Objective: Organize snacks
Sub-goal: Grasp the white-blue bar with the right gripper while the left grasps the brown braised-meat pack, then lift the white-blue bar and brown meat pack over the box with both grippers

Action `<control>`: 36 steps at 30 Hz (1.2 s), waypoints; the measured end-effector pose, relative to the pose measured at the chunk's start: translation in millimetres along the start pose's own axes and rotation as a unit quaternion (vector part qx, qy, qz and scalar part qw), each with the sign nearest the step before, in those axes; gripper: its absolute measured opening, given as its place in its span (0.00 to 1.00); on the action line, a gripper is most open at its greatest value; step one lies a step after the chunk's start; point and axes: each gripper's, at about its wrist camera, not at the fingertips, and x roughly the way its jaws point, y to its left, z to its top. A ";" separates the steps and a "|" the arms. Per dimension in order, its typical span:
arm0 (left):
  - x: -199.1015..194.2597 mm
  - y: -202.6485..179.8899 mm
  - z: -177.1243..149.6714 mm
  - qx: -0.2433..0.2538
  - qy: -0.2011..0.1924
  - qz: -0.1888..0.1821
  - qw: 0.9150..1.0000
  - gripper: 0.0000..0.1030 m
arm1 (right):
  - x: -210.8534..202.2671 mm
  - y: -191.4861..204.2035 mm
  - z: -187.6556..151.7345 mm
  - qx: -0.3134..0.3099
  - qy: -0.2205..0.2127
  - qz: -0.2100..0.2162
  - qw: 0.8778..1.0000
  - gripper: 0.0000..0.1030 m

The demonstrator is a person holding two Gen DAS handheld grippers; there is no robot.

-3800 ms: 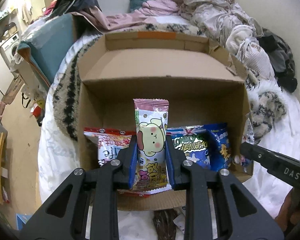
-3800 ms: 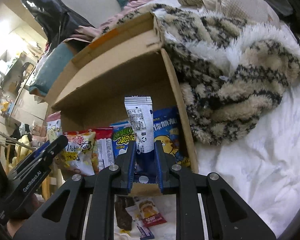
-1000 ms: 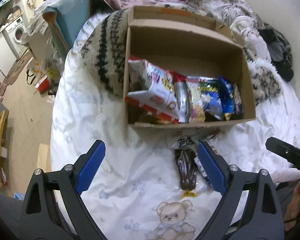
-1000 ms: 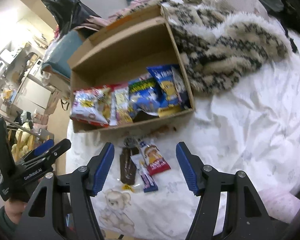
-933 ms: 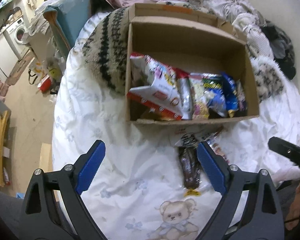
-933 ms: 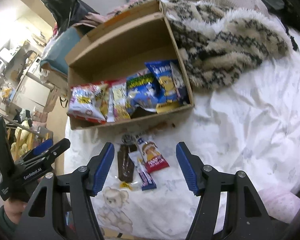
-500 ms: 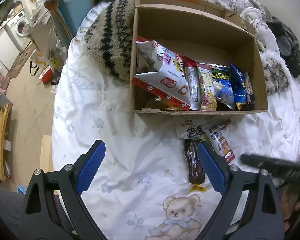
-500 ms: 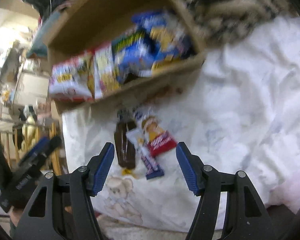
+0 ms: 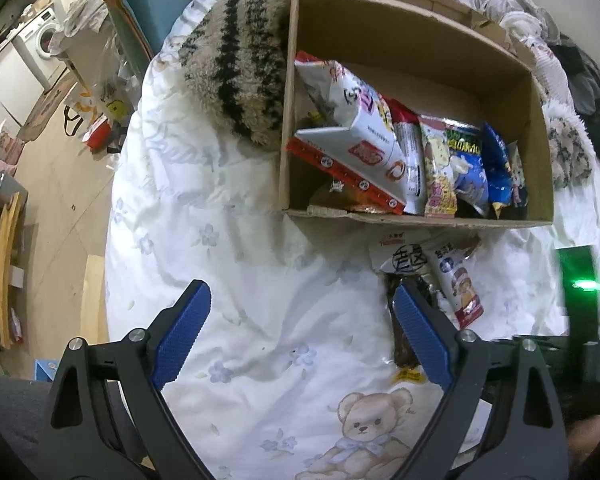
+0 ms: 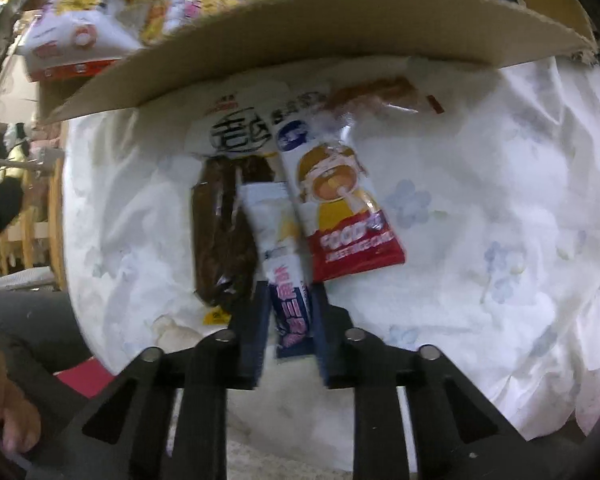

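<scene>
While the brown cardboard box (image 9: 416, 216) already holds a row of snack packets, four packets lie outside on the white bedsheet (image 9: 236, 264). The right gripper (image 10: 290, 320) has its fingers closed on the narrow white-and-blue stick packet (image 10: 284, 272). The left gripper (image 9: 300, 336) hangs wide open, holding nothing. I judge the task mostly done.
</scene>
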 end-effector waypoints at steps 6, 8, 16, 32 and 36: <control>19.0 -13.7 -9.4 0.010 0.036 -0.015 0.999 0.89 | -41.5 -8.0 -24.2 0.008 -0.041 0.067 0.997 0.18; 29.4 -24.0 -15.4 0.019 0.056 -0.022 0.998 0.89 | -61.4 -15.2 -31.9 0.015 -0.077 0.081 0.994 0.18; 76.6 -75.3 -35.3 0.049 0.120 -0.038 0.991 0.89 | -96.6 -40.0 -38.3 0.061 -0.158 0.081 0.982 0.18; 103.8 -109.2 -38.7 0.095 0.133 -0.016 0.986 0.84 | -95.1 -46.4 -18.9 0.068 -0.164 0.059 0.982 0.18; 91.8 -94.6 -41.1 0.095 0.121 -0.016 0.988 0.54 | -96.0 -50.6 -21.3 0.075 -0.168 0.059 0.981 0.18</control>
